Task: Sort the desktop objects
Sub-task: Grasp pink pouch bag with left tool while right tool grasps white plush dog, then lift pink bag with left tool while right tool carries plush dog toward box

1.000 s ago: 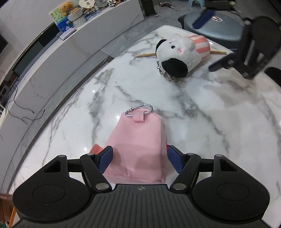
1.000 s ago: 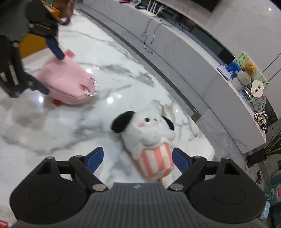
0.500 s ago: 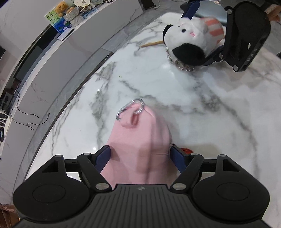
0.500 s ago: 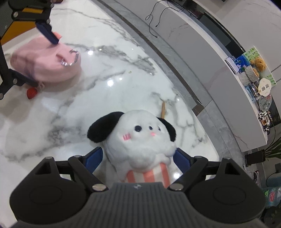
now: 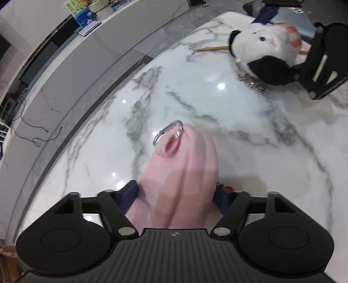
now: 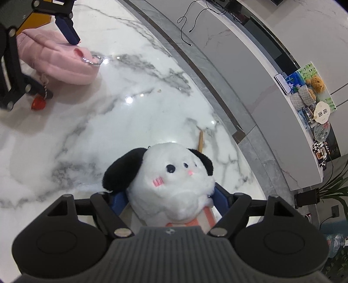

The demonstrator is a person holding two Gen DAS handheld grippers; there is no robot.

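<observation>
On the marble tabletop (image 5: 195, 104), the left hand-held gripper (image 5: 176, 196) is closing on the pink pouch (image 5: 182, 174), pads touching its sides. At one o'clock from it, the right hand-held gripper (image 6: 169, 200) is closing around the plush dog (image 6: 171, 185), with a wooden stick (image 6: 200, 140) behind.

Looks like a home living rm. White marble-look worktop (image 6: 134, 122) w/ grey veins, rounded edge, over grey tiled floor (image 6: 267, 165). Long low white cabinet (image 6: 256, 71) along the wall, cables (image 6: 187, 19) trailing off it. Its top holds household bits: teddy bear (image 6: 317, 83), woven baskets (image 6: 305, 98), colourful boxes, round fan. Potted plant (image 6: 335, 185) in the corner. Soft toys lying about on the worktop, nothing industrial.
</observation>
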